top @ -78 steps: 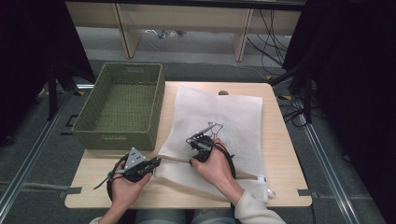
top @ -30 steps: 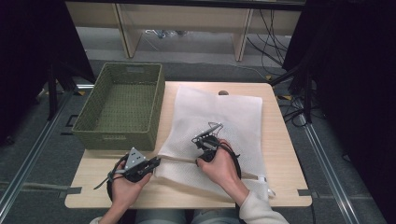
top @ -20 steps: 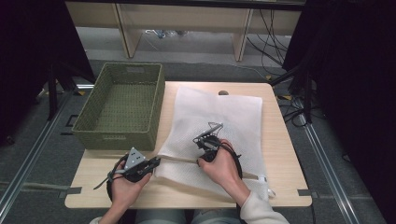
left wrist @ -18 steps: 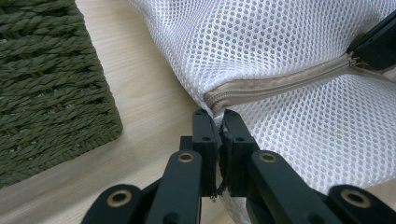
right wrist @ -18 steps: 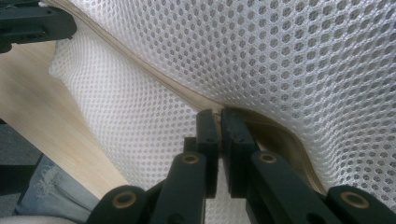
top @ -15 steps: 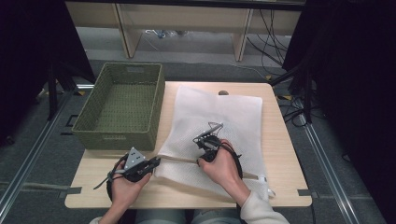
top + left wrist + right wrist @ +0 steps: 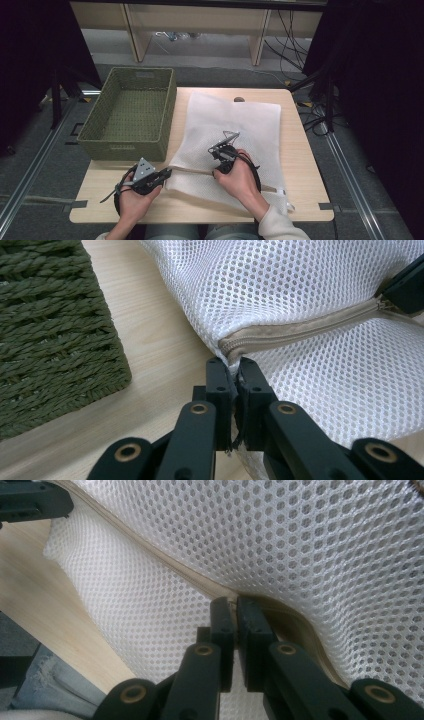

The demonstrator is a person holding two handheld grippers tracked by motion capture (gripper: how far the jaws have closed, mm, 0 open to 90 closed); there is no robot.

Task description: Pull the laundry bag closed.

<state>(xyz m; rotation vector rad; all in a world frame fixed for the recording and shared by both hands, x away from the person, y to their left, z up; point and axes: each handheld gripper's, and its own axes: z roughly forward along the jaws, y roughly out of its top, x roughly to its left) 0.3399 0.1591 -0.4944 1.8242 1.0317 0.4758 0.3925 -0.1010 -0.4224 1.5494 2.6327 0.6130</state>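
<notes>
A white mesh bag [image 7: 240,120] lies flat on the wooden table [image 7: 300,150], with a beige zipper [image 7: 192,171] running along its near edge. My left gripper [image 7: 167,173] is shut on the bag's left corner at the zipper's end [image 7: 232,367]. My right gripper [image 7: 217,171] is shut on the zipper [image 7: 234,605] a short way to the right. In the left gripper view the zipper [image 7: 300,327] stretches taut toward the right gripper [image 7: 405,285]. In the right gripper view the left gripper [image 7: 30,500] sits at the top left, beyond the mesh [image 7: 300,540].
A green woven basket [image 7: 127,145] stands on the table's left half, close to the left gripper, its wall [image 7: 50,315] just beside the jaws. Bare table [image 7: 295,165] lies right of the bag. Cables and a shelf frame are on the floor beyond.
My right gripper has slid a little to the right along the zipper since the earliest frame. The left gripper has stayed put on the bag's corner.
</notes>
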